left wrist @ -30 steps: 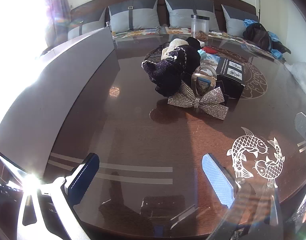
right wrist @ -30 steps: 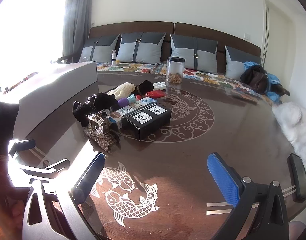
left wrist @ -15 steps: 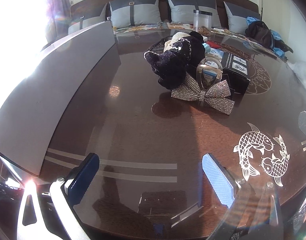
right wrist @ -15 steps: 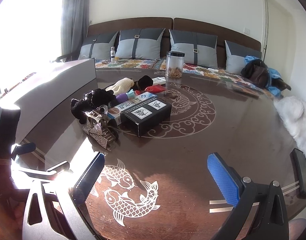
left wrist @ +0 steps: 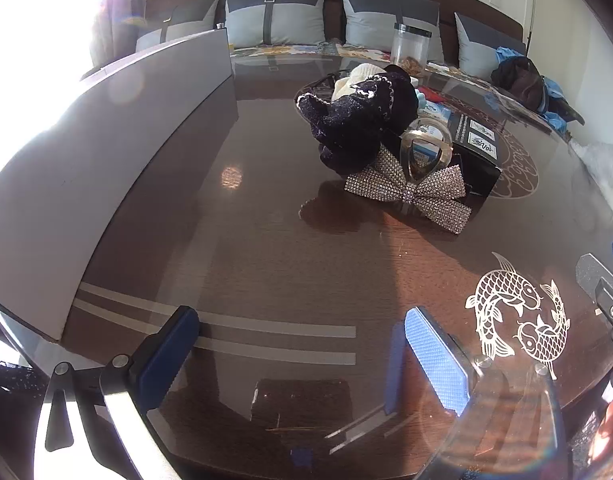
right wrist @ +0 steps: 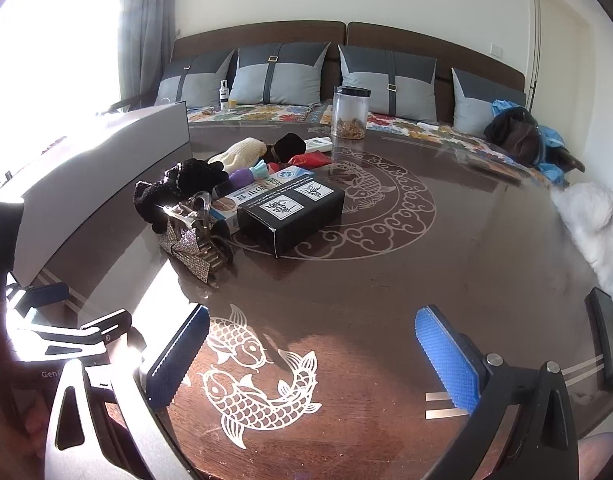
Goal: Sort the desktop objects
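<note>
A heap of small objects lies mid-table: a rhinestone bow clip [left wrist: 410, 194] [right wrist: 185, 249], a dark fuzzy scrunchie [left wrist: 354, 120] [right wrist: 178, 188], a black box [left wrist: 472, 148] [right wrist: 292, 212], a blue-and-white box [right wrist: 262, 192], a cream knit item [right wrist: 238, 151] and a purple piece [right wrist: 242, 178]. My left gripper [left wrist: 300, 354] hovers open over the near table edge, well short of the heap, nothing between its fingers. My right gripper [right wrist: 310, 360] is open above the fish inlay [right wrist: 258, 376], also empty. The left gripper's fingers [right wrist: 102, 326] show at the left of the right wrist view.
A long grey box [left wrist: 98, 148] [right wrist: 94, 168] stands along the table's left side. A clear jar [right wrist: 350, 112] sits at the far edge before a sofa with cushions. A white furry thing [right wrist: 590, 220] lies at the right. A black phone [right wrist: 604, 336] rests near the right edge.
The left gripper has drifted forward toward the heap, which now looks a little larger and lower in its view. The right gripper has edged forward slightly. Both stay open.
</note>
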Available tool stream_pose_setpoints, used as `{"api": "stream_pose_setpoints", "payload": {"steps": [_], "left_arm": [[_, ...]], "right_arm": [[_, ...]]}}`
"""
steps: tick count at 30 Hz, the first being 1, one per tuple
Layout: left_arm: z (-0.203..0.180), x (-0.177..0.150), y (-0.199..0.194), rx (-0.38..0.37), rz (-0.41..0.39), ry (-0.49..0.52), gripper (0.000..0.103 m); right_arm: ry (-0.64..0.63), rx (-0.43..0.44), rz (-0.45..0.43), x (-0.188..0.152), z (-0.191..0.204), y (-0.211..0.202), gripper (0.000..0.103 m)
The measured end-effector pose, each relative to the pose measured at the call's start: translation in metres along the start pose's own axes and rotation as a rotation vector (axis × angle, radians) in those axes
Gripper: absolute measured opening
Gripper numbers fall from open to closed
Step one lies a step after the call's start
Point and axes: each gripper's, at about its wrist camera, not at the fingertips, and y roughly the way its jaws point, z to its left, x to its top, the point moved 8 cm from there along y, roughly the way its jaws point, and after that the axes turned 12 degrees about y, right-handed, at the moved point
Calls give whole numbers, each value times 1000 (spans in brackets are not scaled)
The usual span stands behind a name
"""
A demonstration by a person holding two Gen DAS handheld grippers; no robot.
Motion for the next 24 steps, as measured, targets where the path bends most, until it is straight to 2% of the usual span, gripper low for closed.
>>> {"api": "stream_pose_setpoints", "payload": {"steps": [24], "left_arm": [[-1,-2,3,-24,15,22,103]], "right_arm": [[30,-22,124,-21,-9,24,103]]}}
